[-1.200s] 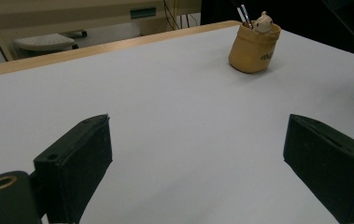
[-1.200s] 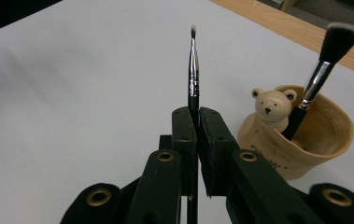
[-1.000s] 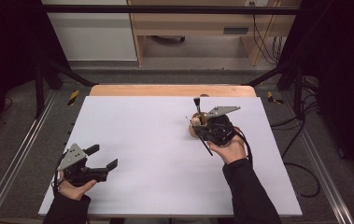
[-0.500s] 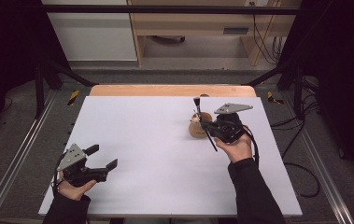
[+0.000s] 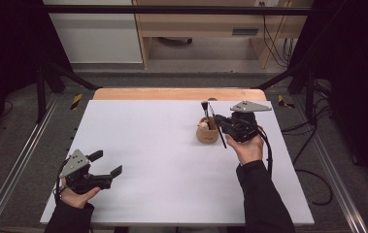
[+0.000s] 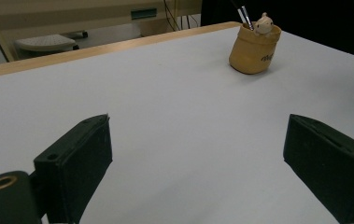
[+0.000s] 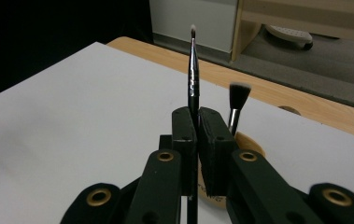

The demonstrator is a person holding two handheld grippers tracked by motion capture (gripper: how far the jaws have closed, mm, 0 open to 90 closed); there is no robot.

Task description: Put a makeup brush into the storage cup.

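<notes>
White and bare over most of its area, the table has a strip of wood along its far edge, with grey floor and pale furniture beyond. Toward the far right corner stands a small tan holder with a little figure on its rim, and a flat-topped brush rises out of it. The right gripper sits just beside the holder on its right, its jaws pressed together on the black handle of a slim brush, which stands upright with its pale tip uppermost and its lower end reaching down toward the table. Near the near left corner, well apart from the holder, the left gripper hovers low in a hand, its jaws spread wide with nothing between them.
</notes>
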